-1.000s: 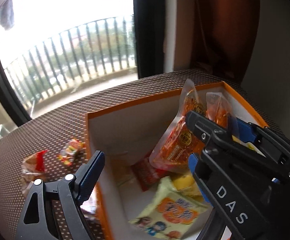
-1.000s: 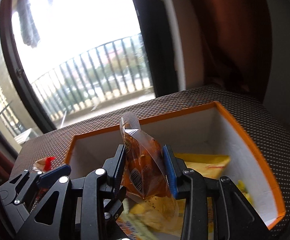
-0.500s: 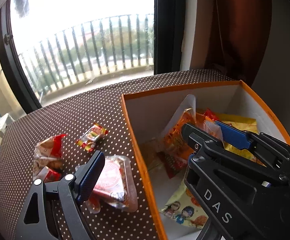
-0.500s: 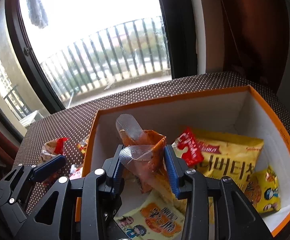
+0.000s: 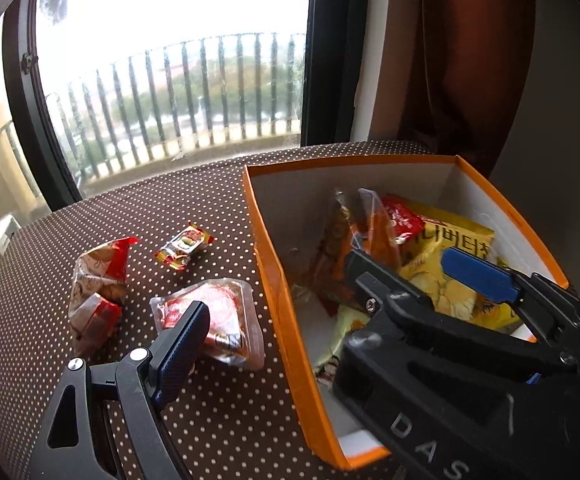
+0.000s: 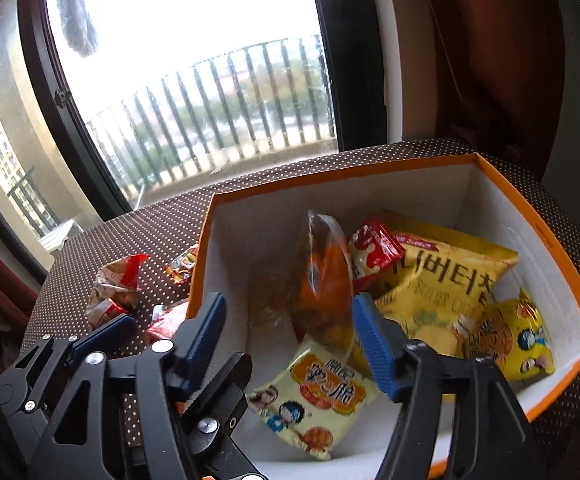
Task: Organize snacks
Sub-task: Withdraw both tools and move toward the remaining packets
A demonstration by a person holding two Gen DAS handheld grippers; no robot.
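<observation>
The right gripper point(image 6: 290, 340) hangs over the orange box point(image 6: 562, 280), and its jaws have just been opening: the blue pads now stand wide apart and grip nothing. The clear orange snack bag point(image 6: 326, 280) stands on edge inside the box, just ahead of the gap between the pads; whether the right-hand pad brushes its film I cannot tell.

The left gripper point(image 5: 322, 320) is also spread wide and empty. One of its fingers point(image 5: 182, 340) hovers over the dotted tablecloth point(image 5: 210, 420); the other side of it is hidden behind the right gripper's black frame.

In the box, beyond and below the right gripper's pads, five packets show: the orange bag, a small red packet point(image 6: 374, 252), a large yellow chip bag point(image 6: 446, 280), a small yellow packet point(image 6: 510, 340) and a pale cartoon packet point(image 6: 314, 396).

On the cloth, ahead of the left gripper's finger, lie three wrapped snacks: a red-and-white wrapper point(image 5: 98, 280), a small candy point(image 5: 184, 246) and a clear-wrapped red pastry point(image 5: 218, 320), this last partly under the pad.
</observation>
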